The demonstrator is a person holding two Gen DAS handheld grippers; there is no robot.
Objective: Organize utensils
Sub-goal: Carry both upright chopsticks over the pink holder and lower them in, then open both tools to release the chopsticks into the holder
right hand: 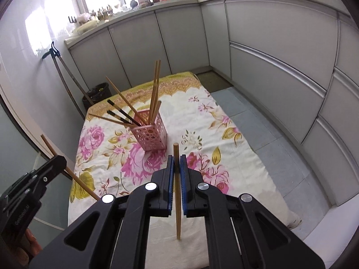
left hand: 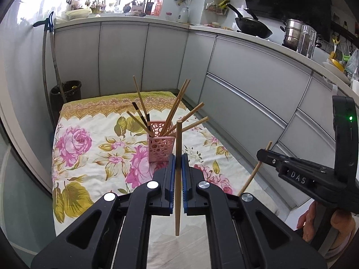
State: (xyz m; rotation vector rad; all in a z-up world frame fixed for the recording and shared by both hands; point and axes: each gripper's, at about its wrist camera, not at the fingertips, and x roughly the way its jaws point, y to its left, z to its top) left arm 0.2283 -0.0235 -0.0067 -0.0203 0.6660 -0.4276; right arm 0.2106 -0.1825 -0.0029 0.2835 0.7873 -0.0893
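A pink perforated holder [left hand: 160, 145] [right hand: 150, 136] stands on the flowered cloth [left hand: 89, 157] [right hand: 202, 134], with several wooden and dark chopsticks leaning out of it. My left gripper [left hand: 178, 159] is shut on a wooden chopstick [left hand: 178, 179], which stands nearly upright between the blue pads, just in front of the holder. My right gripper [right hand: 177, 160] is shut on another wooden chopstick [right hand: 177, 192], also upright, to the right of the holder and nearer to me. Each gripper shows in the other's view: the right one [left hand: 264, 154] with its chopstick [left hand: 253, 174], the left one [right hand: 56, 163] with its chopstick [right hand: 71, 174].
Grey cabinet doors [left hand: 246, 71] run along the back and right under a cluttered counter with a wok [left hand: 253, 25]. A black bin [left hand: 66, 96] and long-handled tools [left hand: 52, 67] stand at the far left corner. A tiled floor strip [right hand: 269, 148] lies right of the cloth.
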